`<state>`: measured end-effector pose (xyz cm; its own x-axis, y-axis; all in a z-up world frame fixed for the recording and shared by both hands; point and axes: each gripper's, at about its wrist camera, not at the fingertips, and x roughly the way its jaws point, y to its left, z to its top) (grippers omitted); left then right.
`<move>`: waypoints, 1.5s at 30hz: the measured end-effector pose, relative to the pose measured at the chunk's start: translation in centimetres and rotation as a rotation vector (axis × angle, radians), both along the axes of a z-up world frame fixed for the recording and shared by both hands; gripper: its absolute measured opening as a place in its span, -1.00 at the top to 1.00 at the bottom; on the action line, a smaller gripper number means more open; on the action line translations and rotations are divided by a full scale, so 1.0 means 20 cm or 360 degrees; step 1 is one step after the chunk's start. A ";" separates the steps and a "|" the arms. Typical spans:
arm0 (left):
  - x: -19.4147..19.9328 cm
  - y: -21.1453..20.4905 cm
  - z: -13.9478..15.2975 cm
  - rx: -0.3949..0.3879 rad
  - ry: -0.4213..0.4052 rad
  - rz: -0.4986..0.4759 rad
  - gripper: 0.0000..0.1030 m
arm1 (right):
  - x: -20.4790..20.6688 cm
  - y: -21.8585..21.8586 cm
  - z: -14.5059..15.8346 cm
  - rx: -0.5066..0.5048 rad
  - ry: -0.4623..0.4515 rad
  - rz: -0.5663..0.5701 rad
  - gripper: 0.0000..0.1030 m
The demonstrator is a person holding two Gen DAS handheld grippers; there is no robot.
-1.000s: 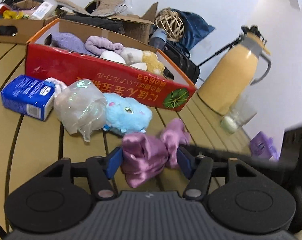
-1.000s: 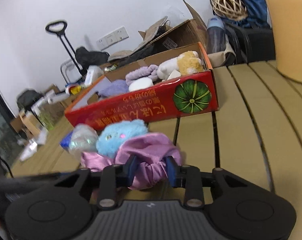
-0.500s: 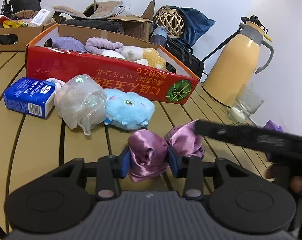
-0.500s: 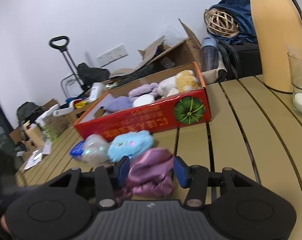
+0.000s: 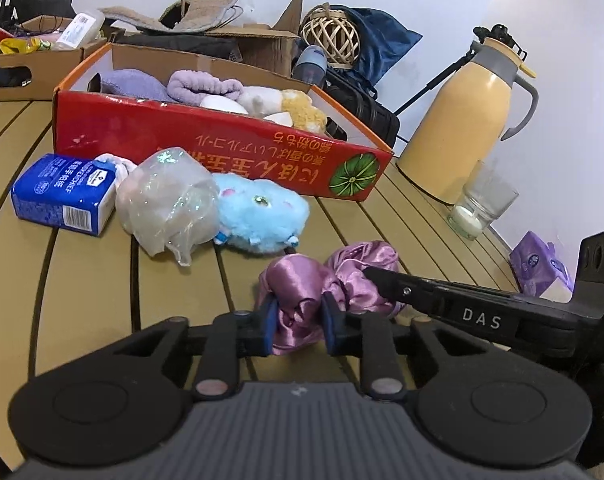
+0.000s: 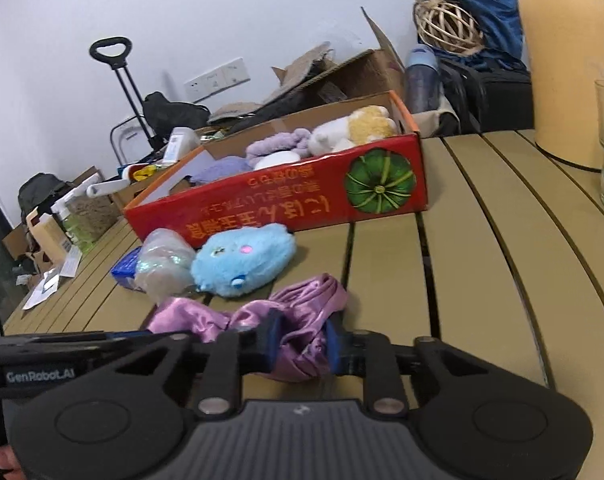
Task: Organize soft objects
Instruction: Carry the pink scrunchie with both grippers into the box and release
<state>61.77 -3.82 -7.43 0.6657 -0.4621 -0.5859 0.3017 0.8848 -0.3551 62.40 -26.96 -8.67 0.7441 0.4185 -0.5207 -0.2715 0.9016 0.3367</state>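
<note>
so over the last second both sets of jaws have been closing in, and now each one is pinched on its own end of the purple satin cloth (image 5: 302,292), which a moment ago was sitting looser between wider jaws; the left gripper (image 5: 298,320) has its blue pads squeezed tight on one bunched end, and the right gripper (image 6: 300,342) is clamped on the other end, its long finger showing side-on in the left view. The cloth sits on the slatted table (image 5: 82,300), near its front edge, just in front of the blue plush toy (image 5: 262,220) and well short of the red cardboard box (image 5: 222,148). Progress-wise I'd call it partway: the box already holds roughly four or five soft things (a purple towel, a lilac rolled one, something white, a white-and-yellow plush), hard to count exactly since they overlap. Still out on the table: one satin cloth, one blue plush, one clear crinkly plastic bundle (image 5: 166,200) and one blue tissue pack (image 5: 62,196), plus a small white thing tucked behind the pack that I can't make out. Also one yellow thermos (image 5: 470,120) and one glass candle (image 5: 478,208), probably not part of the job
</note>
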 end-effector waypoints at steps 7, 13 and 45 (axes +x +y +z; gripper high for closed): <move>-0.22 0.00 0.18 0.0038 -0.0145 0.0052 0.80 | -0.16 0.03 0.14 0.0025 -0.0105 -0.0028 0.87; -0.75 0.05 0.50 0.0100 -0.0479 0.0118 0.80 | -0.59 0.09 0.43 0.0035 -0.0308 0.0041 0.87; -0.40 0.38 0.74 0.0057 -0.0567 0.0224 0.79 | -0.45 0.39 0.80 0.0048 -0.0504 0.0192 0.87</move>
<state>53.75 3.80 7.42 0.8860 -0.3349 -0.3207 0.2750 0.9363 -0.2183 53.35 -19.09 7.28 0.8112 0.5250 -0.2574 -0.4709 0.8476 0.2448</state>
